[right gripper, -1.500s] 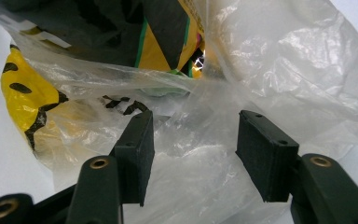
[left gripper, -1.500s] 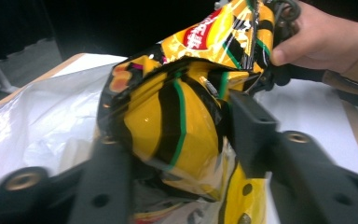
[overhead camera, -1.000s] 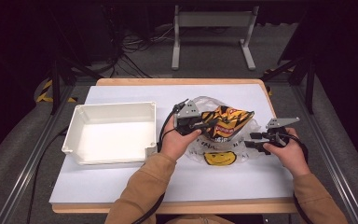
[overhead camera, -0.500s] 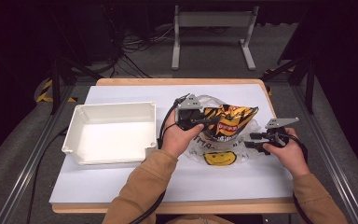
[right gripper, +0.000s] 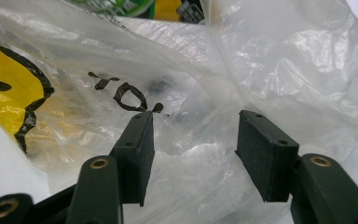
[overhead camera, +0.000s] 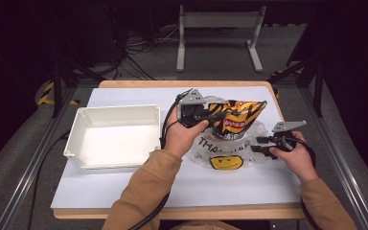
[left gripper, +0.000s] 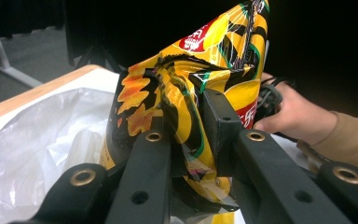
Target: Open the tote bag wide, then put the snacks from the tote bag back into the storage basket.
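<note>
A yellow, orange and black crisp packet hangs lifted above a clear plastic bag printed with a yellow smiley face. My left gripper is shut on the packet's crumpled lower part. My right gripper stands open at the bag's right edge, low over the table, its jaws apart with thin plastic film lying between and behind them.
A white rectangular tub sits on the left of the white table mat. The wooden table edge runs along the front. Cables and a metal stand lie on the floor beyond the table.
My left gripper has raised the crisp packet higher and slightly right, further out of the plastic bag. The right gripper has stayed where it was.
</note>
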`<state>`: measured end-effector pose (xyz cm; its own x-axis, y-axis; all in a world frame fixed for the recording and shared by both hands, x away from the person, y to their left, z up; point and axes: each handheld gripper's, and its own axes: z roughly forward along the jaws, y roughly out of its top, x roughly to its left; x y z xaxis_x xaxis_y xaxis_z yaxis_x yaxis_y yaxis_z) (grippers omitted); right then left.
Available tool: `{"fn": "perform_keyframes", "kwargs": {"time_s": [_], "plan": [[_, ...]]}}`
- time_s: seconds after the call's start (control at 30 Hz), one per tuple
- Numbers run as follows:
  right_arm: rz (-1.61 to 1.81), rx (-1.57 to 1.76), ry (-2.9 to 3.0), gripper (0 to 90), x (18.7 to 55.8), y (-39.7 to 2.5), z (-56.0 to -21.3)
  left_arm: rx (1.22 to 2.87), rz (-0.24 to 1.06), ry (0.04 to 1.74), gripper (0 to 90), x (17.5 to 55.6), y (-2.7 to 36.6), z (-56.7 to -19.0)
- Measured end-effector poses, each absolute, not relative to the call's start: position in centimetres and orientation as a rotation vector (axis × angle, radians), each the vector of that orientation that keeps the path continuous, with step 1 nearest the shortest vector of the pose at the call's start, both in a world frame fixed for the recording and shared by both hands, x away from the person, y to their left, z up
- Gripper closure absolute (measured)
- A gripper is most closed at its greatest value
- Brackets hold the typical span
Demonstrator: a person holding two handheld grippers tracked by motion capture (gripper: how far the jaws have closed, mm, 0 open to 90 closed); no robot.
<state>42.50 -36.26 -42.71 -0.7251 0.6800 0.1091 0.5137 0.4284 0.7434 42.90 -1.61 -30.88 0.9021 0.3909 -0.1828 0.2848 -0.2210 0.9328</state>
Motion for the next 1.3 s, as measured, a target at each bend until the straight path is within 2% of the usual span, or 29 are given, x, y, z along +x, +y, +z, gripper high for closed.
{"fn": "perform_keyframes", "kwargs": {"time_s": [0.43, 0.93, 1.3], "plan": [[1.190, 1.045, 2.459, 46.0, 42.4, -36.3, -42.5, 1.832, 0.090, 0.459, 80.3, 42.6, -1.4, -28.6], [1.278, 1.045, 2.394, 25.3, 42.0, -36.4, -41.1, 1.831, -0.014, 0.388, 80.2, 42.9, -0.2, -27.1], [1.314, 1.044, 2.371, 22.4, 41.8, -36.6, -40.6, 1.799, -0.020, 0.368, 80.3, 42.8, 1.0, -25.1]]}}
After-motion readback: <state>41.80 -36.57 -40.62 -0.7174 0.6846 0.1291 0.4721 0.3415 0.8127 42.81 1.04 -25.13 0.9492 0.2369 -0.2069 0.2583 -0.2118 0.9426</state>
